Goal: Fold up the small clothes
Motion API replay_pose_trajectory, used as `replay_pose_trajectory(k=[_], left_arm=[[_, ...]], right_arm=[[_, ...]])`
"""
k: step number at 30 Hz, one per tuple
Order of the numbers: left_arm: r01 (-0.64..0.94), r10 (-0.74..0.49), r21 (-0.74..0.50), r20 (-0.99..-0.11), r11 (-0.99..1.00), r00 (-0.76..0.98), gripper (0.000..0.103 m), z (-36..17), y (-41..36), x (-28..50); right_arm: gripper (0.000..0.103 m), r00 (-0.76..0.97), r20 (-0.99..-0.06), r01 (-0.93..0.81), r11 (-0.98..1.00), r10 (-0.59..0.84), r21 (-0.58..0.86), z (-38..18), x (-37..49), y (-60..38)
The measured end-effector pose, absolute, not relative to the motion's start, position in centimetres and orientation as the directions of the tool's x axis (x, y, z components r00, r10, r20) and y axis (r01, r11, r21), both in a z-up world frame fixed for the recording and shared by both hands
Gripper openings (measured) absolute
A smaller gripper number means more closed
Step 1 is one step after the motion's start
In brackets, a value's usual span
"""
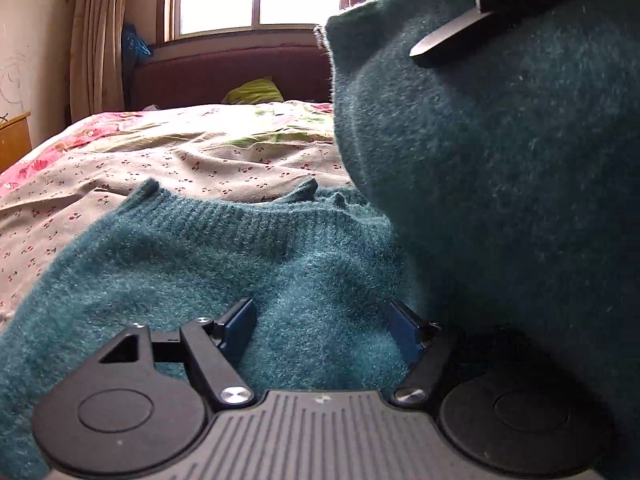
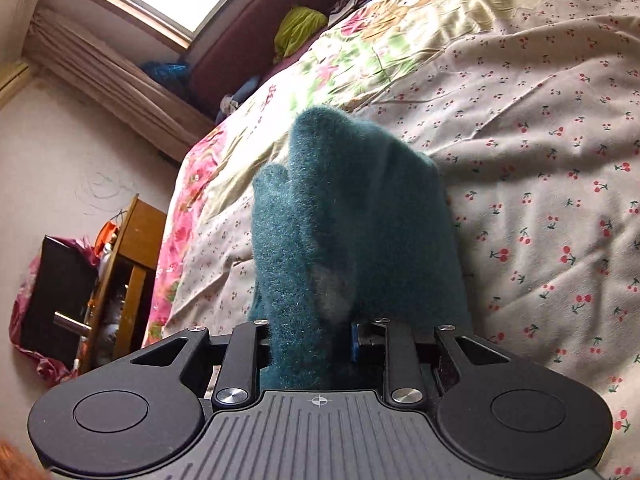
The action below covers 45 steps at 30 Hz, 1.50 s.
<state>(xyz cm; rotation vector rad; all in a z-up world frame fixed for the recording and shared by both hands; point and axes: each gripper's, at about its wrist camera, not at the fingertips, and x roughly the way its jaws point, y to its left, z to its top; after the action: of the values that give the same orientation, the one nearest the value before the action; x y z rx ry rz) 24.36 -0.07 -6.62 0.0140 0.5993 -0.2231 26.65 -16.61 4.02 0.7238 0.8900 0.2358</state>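
A fuzzy teal sweater (image 1: 224, 256) lies on the bed, its ribbed neckline facing away from me. My left gripper (image 1: 322, 326) is open low over the sweater, with teal knit between its blue pads (image 1: 240, 322). My right gripper (image 2: 312, 336) is shut on a bunched fold of the sweater (image 2: 344, 216) and holds it up above the bedsheet. In the left wrist view that lifted part (image 1: 500, 184) hangs at the right, with the right gripper (image 1: 504, 4) at its top.
The bed carries a cherry-print sheet (image 2: 540, 184) and a floral quilt (image 1: 168, 120) further back. A dark red headboard (image 1: 224, 76), a green cloth (image 1: 256, 90) and a window lie beyond. A wooden nightstand (image 2: 128, 264) stands left of the bed.
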Motion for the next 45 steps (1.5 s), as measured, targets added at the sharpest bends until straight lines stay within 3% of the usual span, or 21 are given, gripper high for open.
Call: replay_pose_trajectory(k=[6,11,18,28,33,45], left_arm=[[0.200,-0.258,-0.163,-0.589,0.966,0.766,0.076,-4.5,4.3,23.0],[0.223,-0.250,-0.123,-0.629,0.967,0.737,0.072,-5.4,4.2,23.0],[0.231,-0.279,-0.158,-0.633,0.960,0.723,0.073,-6.3,5.0,23.2],[0.241,-0.267,-0.133,-0.661,0.961,0.701,0.067,-4.9,8.0,19.9],[0.251,-0.249,-0.099,-0.682,0.963,0.688,0.067,-5.8,7.3,20.4],[0.236,-0.294,-0.179,-0.659,0.955,0.692,0.067,-5.3,9.4,20.1]], right_arm=[[0.025,0.620,-0.641,0.070,0.781,0.453,0.620,5.3,27.1,-13.8],[0.025,0.593,-0.694,0.062,0.836,0.409,0.546,4.7,27.4,-10.6],[0.025,0.546,-0.735,0.059,0.857,0.402,0.513,3.1,28.5,-7.2],[0.025,0.550,-0.715,0.074,0.827,0.433,0.557,3.0,29.0,-7.0],[0.025,0.541,-0.743,0.042,0.870,0.393,0.491,3.3,29.6,-4.9],[0.028,0.457,-0.833,-0.053,0.945,0.311,0.324,0.7,32.2,1.5]])
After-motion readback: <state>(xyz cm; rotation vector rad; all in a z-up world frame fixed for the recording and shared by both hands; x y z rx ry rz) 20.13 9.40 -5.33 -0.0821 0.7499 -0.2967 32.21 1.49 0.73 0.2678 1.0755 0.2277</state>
